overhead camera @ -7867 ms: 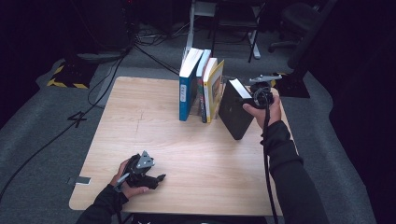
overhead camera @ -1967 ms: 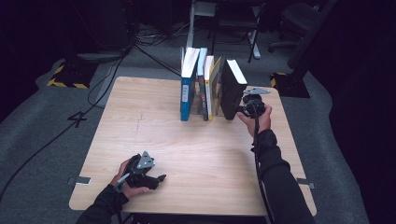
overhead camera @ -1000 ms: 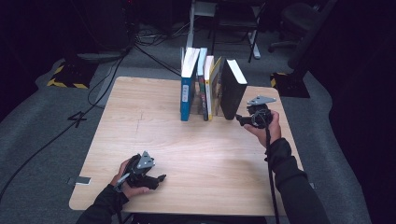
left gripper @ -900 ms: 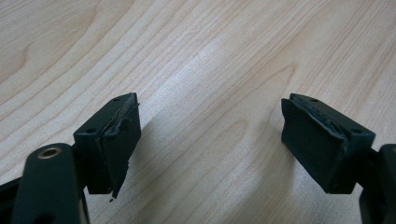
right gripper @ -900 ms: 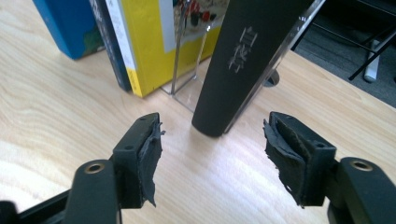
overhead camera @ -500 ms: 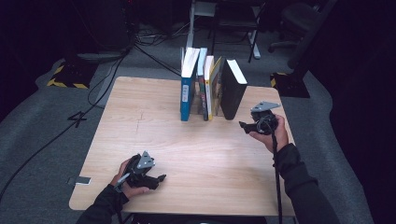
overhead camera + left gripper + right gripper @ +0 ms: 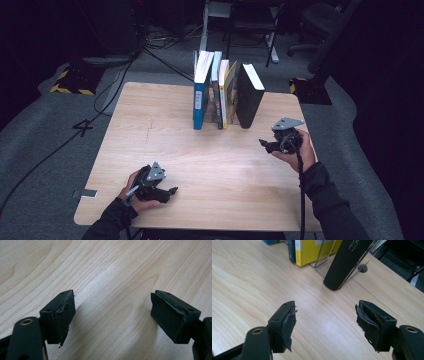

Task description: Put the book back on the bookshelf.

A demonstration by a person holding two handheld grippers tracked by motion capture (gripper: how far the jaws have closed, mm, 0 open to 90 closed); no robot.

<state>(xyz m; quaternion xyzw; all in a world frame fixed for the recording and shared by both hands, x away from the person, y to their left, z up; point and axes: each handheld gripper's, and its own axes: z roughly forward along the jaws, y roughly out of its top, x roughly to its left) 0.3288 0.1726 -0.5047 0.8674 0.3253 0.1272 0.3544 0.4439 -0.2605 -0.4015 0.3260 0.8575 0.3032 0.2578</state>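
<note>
Pale wood table [image 7: 200, 150] — black book [image 7: 248, 95] shelved, spine unreadable; both grippers [image 7: 265, 145] [image 7: 172, 190] gape empty.

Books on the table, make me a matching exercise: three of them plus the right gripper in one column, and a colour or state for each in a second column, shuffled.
Column one:
1. leftmost book
2. rightmost book
3. book beside the rightmost one
4. right gripper

Column two:
A. yellow cover
B. open, nothing between its jaws
C. blue cover
D. black, standing in the wire rack

Pairs: 1-C, 2-D, 3-A, 4-B
</note>
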